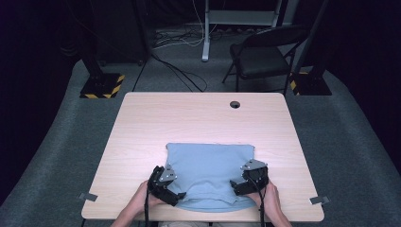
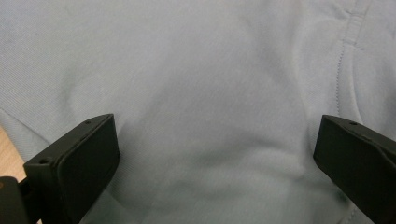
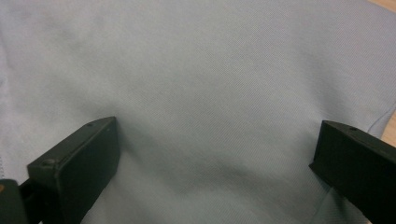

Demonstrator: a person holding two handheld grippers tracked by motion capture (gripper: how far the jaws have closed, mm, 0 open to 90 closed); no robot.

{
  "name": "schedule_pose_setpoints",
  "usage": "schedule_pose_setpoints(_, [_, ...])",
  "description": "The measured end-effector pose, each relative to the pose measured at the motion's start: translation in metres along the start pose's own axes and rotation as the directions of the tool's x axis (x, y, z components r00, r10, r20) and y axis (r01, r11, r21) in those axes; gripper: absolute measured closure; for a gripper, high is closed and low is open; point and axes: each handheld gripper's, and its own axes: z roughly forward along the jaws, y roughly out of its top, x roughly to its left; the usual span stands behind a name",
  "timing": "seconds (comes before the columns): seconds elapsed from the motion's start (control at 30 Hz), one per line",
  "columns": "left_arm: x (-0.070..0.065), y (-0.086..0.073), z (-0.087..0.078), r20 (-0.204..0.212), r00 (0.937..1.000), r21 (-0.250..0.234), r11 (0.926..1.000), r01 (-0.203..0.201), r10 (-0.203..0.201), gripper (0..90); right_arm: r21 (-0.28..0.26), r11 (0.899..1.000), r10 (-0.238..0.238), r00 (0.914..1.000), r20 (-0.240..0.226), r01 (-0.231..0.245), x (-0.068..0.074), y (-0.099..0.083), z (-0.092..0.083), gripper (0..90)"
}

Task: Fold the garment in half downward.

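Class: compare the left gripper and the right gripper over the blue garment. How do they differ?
The left gripper sits at the blue garment's left edge, the right gripper at its right edge. A stitched seam shows beyond the left gripper's jaws; plain fabric lies beyond the right gripper's. Both have jaws wide open above the cloth.

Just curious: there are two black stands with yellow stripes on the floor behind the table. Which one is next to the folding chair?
The right stand: the folding chair sits just beside it. The left stand has none nearby.

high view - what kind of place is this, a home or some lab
Most likely a lab or recording studio: dark curtains surround a lone table, hazard-striped stand bases flank it, and cables trail across the floor.
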Motion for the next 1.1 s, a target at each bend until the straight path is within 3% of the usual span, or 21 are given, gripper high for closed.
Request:
schedule_pose_setpoints(0.13, [0.002,-0.002,-0.004,0.032,0.9995,-0.008,0.9999,0.007,-0.007,0.0,0.001,1.000,-0.007,0.9997,-0.023,0.007,-0.003,0.000,0.000,0.0])
schedule_pose_setpoints(0.17, [0.004,-0.002,-0.006,0.045,0.9987,-0.018,0.9996,0.024,-0.023,0.0,-0.003,1.000,-0.014,0.9990,-0.043,0.014,-0.004,0.000,-0.001,0.0])
schedule_pose_setpoints(0.27, [0.016,0.001,-0.014,0.072,0.9941,-0.073,0.9936,0.086,-0.081,0.0,-0.056,0.998,0.030,0.9934,-0.111,-0.036,-0.015,0.000,-0.007,0.1])
schedule_pose_setpoints(0.33, [0.026,0.006,-0.016,0.071,0.9917,-0.108,0.9875,0.115,-0.107,0.0,-0.085,0.996,0.022,0.9946,-0.102,-0.031,-0.020,0.004,-0.012,0.2])
schedule_pose_setpoints(0.4, [0.035,0.014,-0.013,0.047,0.9932,-0.125,0.9859,0.112,-0.106,0.0,-0.098,0.995,0.006,0.9957,-0.092,-0.015,-0.025,0.010,-0.012,0.3])
schedule_pose_setpoints(0.47, [0.044,0.022,-0.003,0.057,0.9940,-0.122,0.9874,0.100,-0.094,0.0,-0.093,0.996,-0.017,0.9961,-0.087,0.009,-0.030,0.018,-0.005,0.0])
schedule_pose_setpoints(0.57, [0.055,0.035,0.014,0.017,0.9977,-0.084,0.9943,0.066,-0.065,0.0,-0.099,0.995,-0.017,0.9950,-0.099,0.008,-0.038,0.030,0.007,0.1])
schedule_pose_setpoints(0.63, [0.062,0.039,0.024,0.036,0.9948,-0.053,0.9938,0.097,-0.096,0.0,-0.068,0.997,0.012,0.9943,-0.106,-0.020,-0.045,0.036,0.018,0.0])
schedule_pose_setpoints(0.73, [0.065,0.039,0.032,0.041,0.9937,-0.002,0.9945,0.104,-0.104,0.0,-0.021,0.998,0.053,0.9900,-0.131,-0.056,-0.052,0.036,0.032,0.0])
schedule_pose_setpoints(1.0, [0.070,0.037,0.030,0.056,0.9889,-0.031,0.9897,0.140,-0.138,0.0,-0.020,1.000,0.014,0.9929,-0.118,-0.016,-0.054,0.034,0.033,1.3])
schedule_pose_setpoints(1.1, [0.077,0.042,0.028,0.053,0.9864,-0.074,0.9844,0.160,-0.156,0.0,-0.078,0.997,0.002,0.9953,-0.096,-0.009,-0.057,0.041,0.026,1.8])
